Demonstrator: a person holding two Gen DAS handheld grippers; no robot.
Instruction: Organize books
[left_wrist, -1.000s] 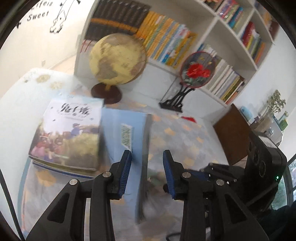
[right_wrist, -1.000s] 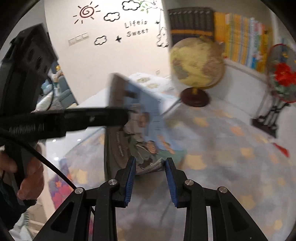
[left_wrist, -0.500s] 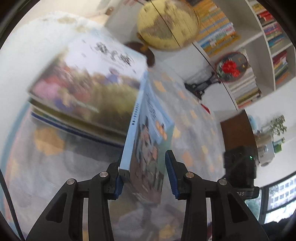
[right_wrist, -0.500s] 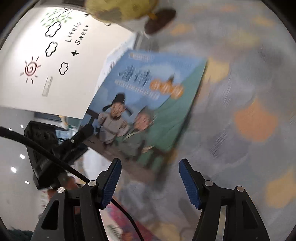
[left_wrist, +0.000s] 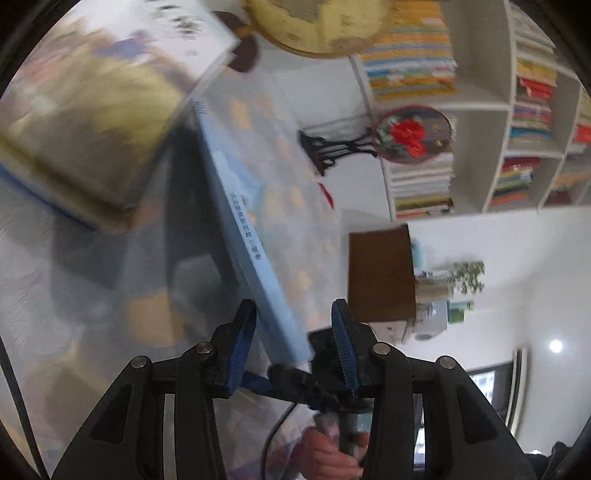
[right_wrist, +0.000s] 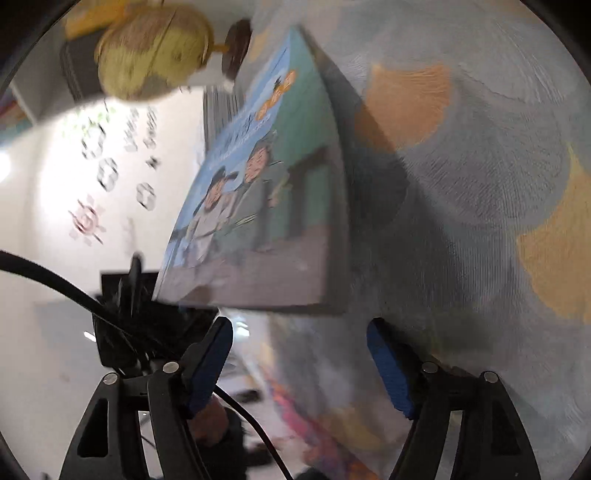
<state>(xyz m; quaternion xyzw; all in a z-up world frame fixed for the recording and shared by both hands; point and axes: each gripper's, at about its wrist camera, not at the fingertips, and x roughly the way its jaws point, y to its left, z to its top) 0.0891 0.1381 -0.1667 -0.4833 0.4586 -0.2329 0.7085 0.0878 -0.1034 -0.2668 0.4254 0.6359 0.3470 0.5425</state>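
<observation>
Wall shelf (left_wrist: 476, 107) full w/ books (left_wrist: 410, 55).

Your blue-spined book (left_wrist: 255, 254) stands on edge, tilted, its thin pale-blue spine with a line of small dark print running up and away from you in the left wrist view. From the right wrist view its front cover (right_wrist: 266, 192) shows two cartoon figures in robes under a blue sky, orange title marks near the far end and a grey-brown band along the near edge. Beside it, on the spine side, lies your stack of books (left_wrist: 92, 110), blurred, its top cover yellow-brown with a white title band.
</observation>
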